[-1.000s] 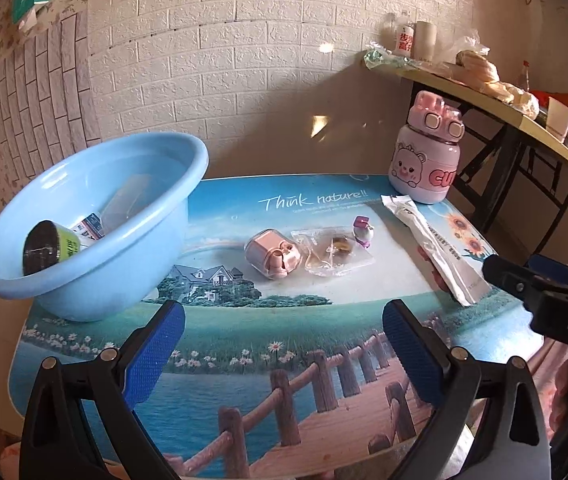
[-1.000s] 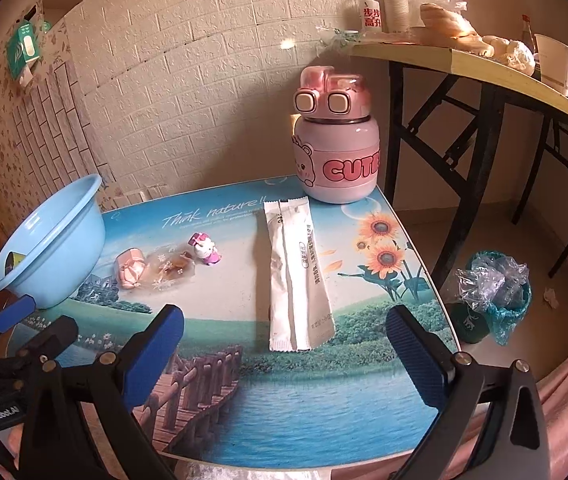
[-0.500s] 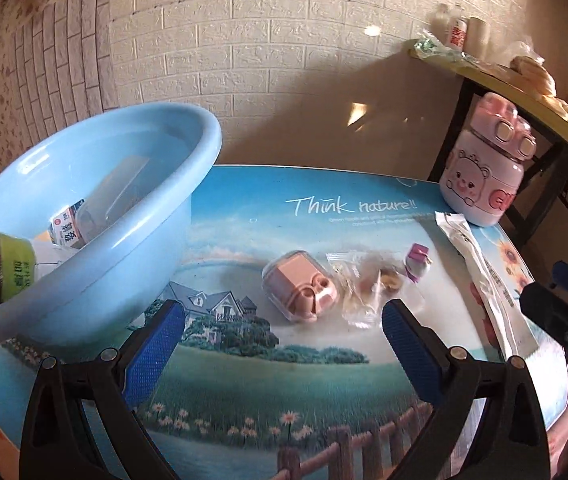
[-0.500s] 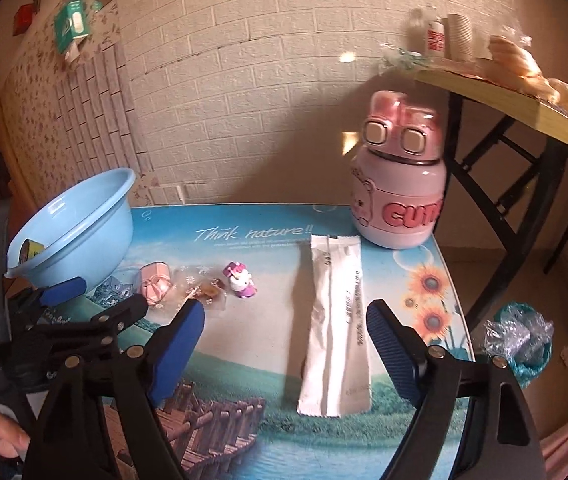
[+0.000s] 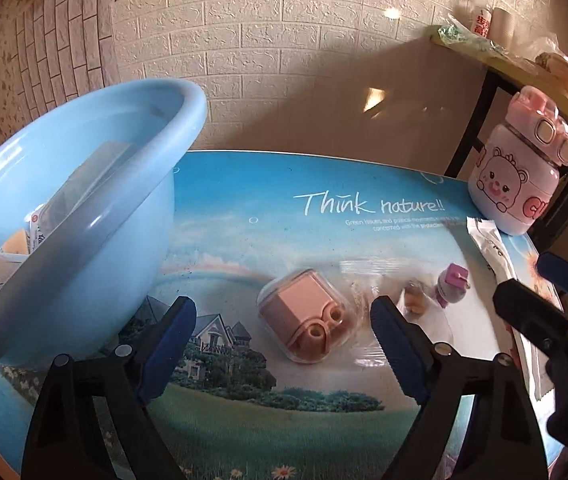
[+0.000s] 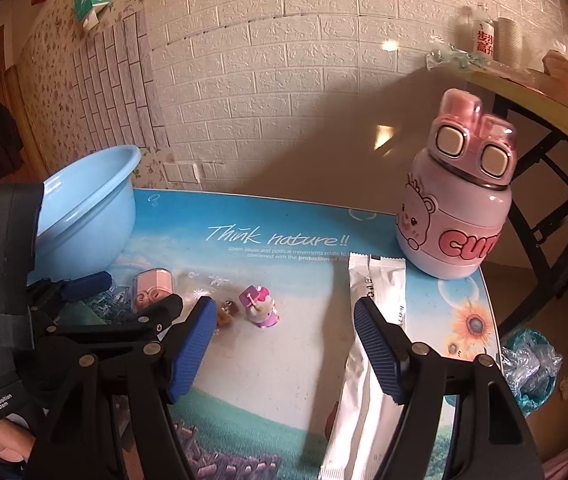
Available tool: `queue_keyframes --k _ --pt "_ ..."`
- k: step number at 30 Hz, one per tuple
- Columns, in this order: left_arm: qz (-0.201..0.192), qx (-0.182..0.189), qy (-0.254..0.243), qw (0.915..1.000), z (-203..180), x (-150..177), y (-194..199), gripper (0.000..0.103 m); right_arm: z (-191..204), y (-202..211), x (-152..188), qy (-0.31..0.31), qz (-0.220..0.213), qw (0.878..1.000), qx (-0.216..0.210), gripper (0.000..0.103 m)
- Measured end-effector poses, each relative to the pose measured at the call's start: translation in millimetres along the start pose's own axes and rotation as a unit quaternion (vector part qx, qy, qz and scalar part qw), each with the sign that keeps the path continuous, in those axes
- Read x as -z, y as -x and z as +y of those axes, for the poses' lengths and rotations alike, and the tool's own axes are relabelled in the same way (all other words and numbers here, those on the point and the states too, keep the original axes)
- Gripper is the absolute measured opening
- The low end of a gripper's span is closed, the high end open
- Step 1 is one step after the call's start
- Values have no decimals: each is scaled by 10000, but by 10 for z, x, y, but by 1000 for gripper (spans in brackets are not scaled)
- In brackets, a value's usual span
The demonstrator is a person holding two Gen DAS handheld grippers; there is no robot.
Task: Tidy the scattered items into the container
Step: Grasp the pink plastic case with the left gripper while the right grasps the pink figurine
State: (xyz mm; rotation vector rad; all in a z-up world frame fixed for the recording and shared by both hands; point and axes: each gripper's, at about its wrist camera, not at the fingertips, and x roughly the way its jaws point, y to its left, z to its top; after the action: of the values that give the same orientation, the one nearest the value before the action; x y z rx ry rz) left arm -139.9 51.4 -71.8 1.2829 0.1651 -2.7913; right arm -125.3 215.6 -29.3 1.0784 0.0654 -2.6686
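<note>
The left gripper, jaws closing but touching nothing, frames the pink earbud case lying on the table beside the light-blue basin — the right gripper, likewise closing on nothing, hangs beside the white sachet and toy figure.

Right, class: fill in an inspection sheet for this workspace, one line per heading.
Surface: table with printed landscape top.
Job's things: blue basin at left, items already inside; pink boxed item, clear packet, small toy figure, white sachet, pink bottle loose on table.
Clutter: nothing seen.
Grippers: left gripper closing around boxed item, fingers apart from it; right gripper closing, nothing between.
Cables: nothing seen.
Surroundings: brick-pattern wall, folding side table.
</note>
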Motion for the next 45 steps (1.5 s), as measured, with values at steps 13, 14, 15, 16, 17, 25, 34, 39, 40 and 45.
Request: queue_keyframes --k 13,14,15,16,17,25,34,39,40,45 --pt "228 130 340 9991 125 -61 -111 77 94 -367 -85 44 401 9992 -79 71" --pt "222 147 334 9991 127 -57 -106 76 85 -390 -89 12 440 9990 -112 71" --pt "218 168 307 9992 125 -53 -102 75 88 -395 -87 -9 472 9988 -118 70" --pt "209 188 266 9992 121 -47 -96 74 83 -415 -86 -18 511 9986 -112 69" --pt "199 212 236 9993 114 -42 -92 71 83 -440 -85 -23 560 9984 -119 66" --pt "150 385 19 9991 107 -19 -75 52 111 -568 -86 -130 779 9966 -249 59" --pt "130 541 -92 9984 158 9 -52 47 183 -657 -84 -53 904 9951 -390 48" --pt "140 602 -100 9980 160 23 -37 47 172 -686 -88 -127 944 9939 -553 29" --pt "145 609 -100 9980 163 27 -31 47 165 -684 -92 -145 954 9936 -592 28" --pt "171 634 -81 9978 191 62 -1 47 165 -629 -76 -160 952 9935 -605 27"
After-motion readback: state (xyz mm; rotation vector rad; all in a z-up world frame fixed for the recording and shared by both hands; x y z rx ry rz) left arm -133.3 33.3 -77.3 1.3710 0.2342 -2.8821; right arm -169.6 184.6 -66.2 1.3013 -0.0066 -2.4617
